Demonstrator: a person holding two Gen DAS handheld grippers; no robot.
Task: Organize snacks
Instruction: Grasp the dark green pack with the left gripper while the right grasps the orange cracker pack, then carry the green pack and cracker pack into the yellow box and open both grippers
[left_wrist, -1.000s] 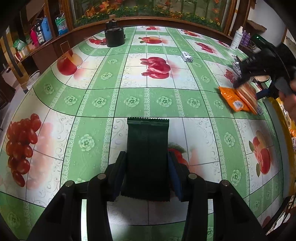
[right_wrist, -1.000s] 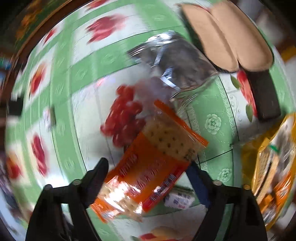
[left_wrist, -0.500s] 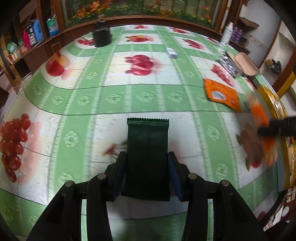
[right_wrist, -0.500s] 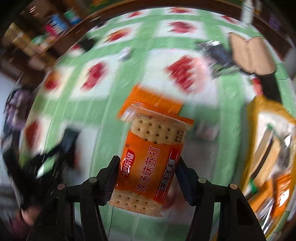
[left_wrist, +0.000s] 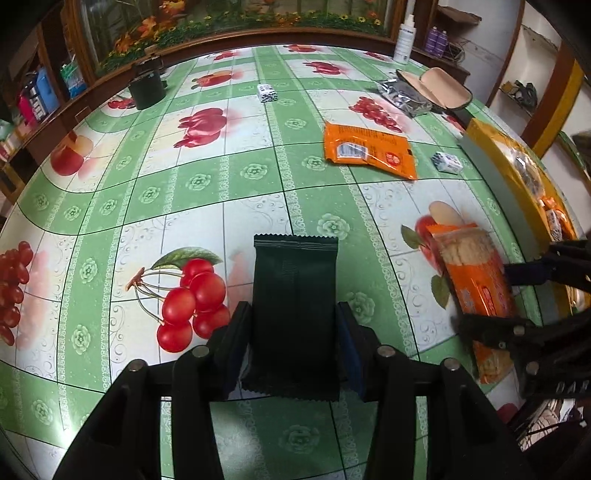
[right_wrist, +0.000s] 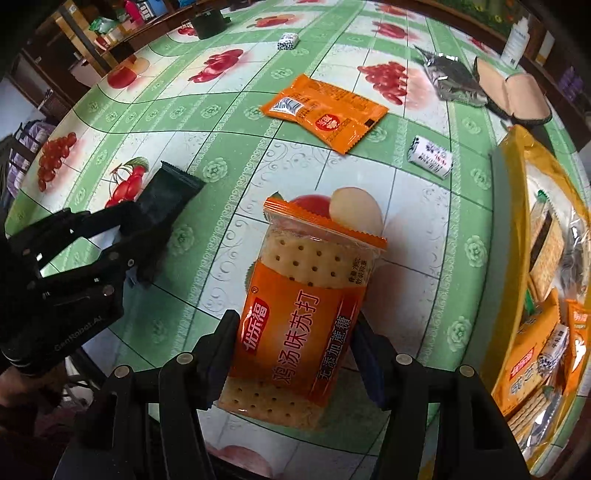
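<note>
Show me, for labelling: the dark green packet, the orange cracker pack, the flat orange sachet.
dark green packet (left_wrist: 295, 295), left wrist view, wrapper middle
orange cracker pack (right_wrist: 306, 310), right wrist view, printed label
flat orange sachet (right_wrist: 325, 110), right wrist view, centre

Two matching handheld grippers, both made of matte black plastic. The left gripper (left_wrist: 293, 343) has two flat fingers lined with dark blue pads (left_wrist: 349, 347), joined to angular black linkage arms with round silver screw heads at the pivots. The right gripper (right_wrist: 295, 354) shows the same build: black fingers, blue pads (right_wrist: 367, 363), silver screws. Faint grey lettering is printed on the side of each gripper's black body; it is too small to read.
</note>
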